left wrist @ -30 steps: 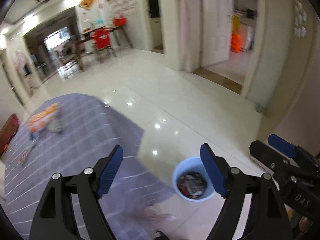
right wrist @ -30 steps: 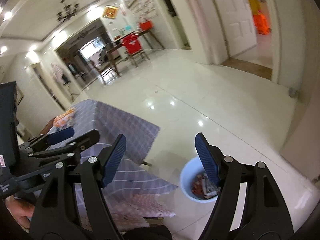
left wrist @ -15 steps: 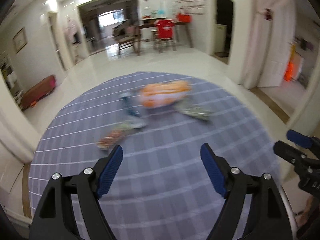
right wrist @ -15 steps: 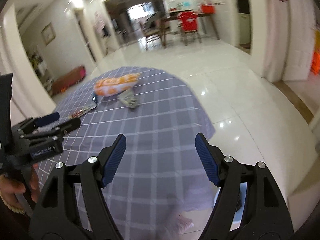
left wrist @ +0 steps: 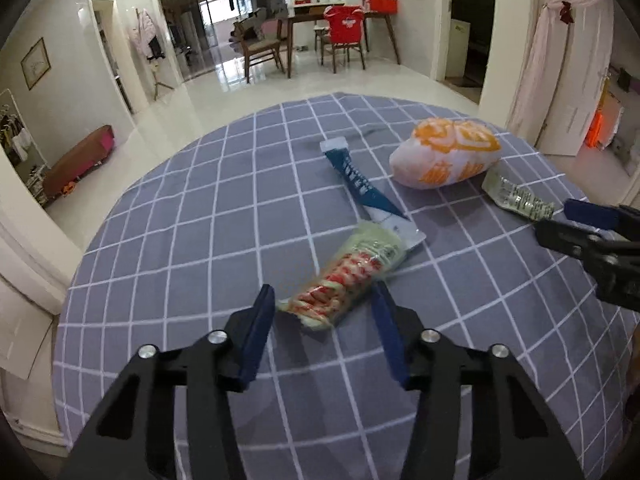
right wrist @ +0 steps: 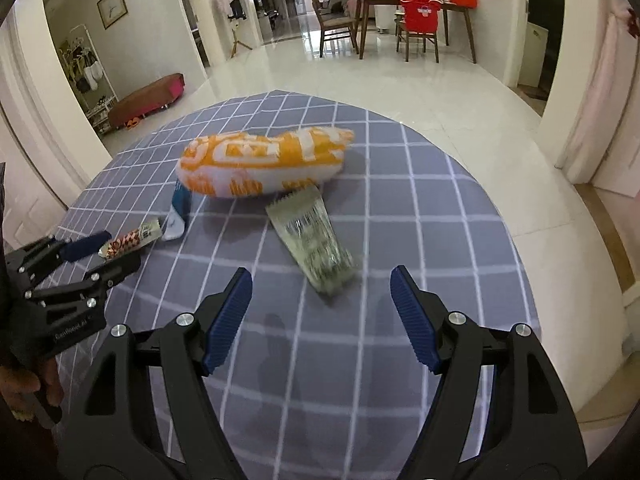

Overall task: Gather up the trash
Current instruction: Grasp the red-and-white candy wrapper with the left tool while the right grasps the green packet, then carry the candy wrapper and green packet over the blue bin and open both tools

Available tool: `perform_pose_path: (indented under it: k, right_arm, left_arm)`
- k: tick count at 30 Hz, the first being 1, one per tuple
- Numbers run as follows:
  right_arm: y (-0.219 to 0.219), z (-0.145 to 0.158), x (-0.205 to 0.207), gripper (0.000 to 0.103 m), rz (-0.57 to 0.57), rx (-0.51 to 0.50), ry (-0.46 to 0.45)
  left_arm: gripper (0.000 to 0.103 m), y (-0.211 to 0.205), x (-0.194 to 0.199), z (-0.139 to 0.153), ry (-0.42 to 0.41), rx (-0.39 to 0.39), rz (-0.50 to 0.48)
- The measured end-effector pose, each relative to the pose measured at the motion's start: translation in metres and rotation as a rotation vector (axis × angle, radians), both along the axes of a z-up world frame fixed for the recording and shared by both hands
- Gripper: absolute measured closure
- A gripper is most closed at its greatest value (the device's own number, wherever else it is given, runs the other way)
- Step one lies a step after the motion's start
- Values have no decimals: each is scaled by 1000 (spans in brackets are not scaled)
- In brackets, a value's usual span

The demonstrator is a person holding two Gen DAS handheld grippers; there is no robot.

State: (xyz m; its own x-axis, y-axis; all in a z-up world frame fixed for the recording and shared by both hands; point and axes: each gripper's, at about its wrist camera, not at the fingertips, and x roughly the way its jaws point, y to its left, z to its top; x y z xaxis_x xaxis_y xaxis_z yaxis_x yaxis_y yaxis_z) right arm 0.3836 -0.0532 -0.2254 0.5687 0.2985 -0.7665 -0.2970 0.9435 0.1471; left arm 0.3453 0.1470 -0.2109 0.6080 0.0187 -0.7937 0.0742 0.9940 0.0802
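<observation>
Trash lies on a round table with a grey-blue checked cloth [left wrist: 180, 240]. A red-and-white striped wrapper [left wrist: 344, 280] lies between the open fingers of my left gripper [left wrist: 322, 316]; I cannot tell if they touch it. It also shows in the right wrist view [right wrist: 132, 238]. A blue-and-white sachet [left wrist: 364, 192] and an orange-and-white puffed bag [left wrist: 446, 156] lie beyond. A clear crinkled wrapper [right wrist: 314, 236] lies just ahead of my open right gripper [right wrist: 320, 308], and shows in the left wrist view [left wrist: 518, 198].
The table's edge curves round on all sides, with glossy white floor [right wrist: 420, 88] beyond. A dining table with chairs [left wrist: 340, 40] stands far back. A low brown bench [right wrist: 146, 98] sits by the left wall. The cloth [right wrist: 440, 216] lies bare to the right.
Both grippers swung from the blue bin on the floor to the table and came down close to the trash. The left fingers have narrowed around the striped wrapper.
</observation>
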Motion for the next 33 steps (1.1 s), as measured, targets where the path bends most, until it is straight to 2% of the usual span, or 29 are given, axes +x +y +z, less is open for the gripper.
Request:
perform_pose_path:
  k: [1,3,4,8,10,14,22,28,33]
  right_arm:
    - [2,-2,5,33,8,0,6]
    - [8,-3,10,42,15,-36,-4]
    - [10,-2,12,53,15,-61,-11]
    - [9,-3,14,79,22,-90,-15]
    - [6,-3,11,84,36,-68,-6]
    - [-3,-1,-7,88,47,-35,-4]
    - [-32,21,-66,88,57,119,-31]
    - [-82,48,-125,88,23,215,-94]
    - [-162,58,-179,88,-112,280,-143]
  left_arm:
    - [61,0,2,0,3,-15,-7]
    - [67,-2,1,-1,0,-32,-13]
    - [70,-4,2,-2,-1,-36,-15]
    - [79,-9,2,-3,-3,-36,-14]
    - [80,-13,1,-3,0,-34,-10]
    - [81,-13,-13,1,8,-110,23]
    - [81,-38,-65,28,-56,-208,28]
    - [81,-102,-95,51,-95,-215,-48]
    - [81,-178,-117,61,-107,-219,-164]
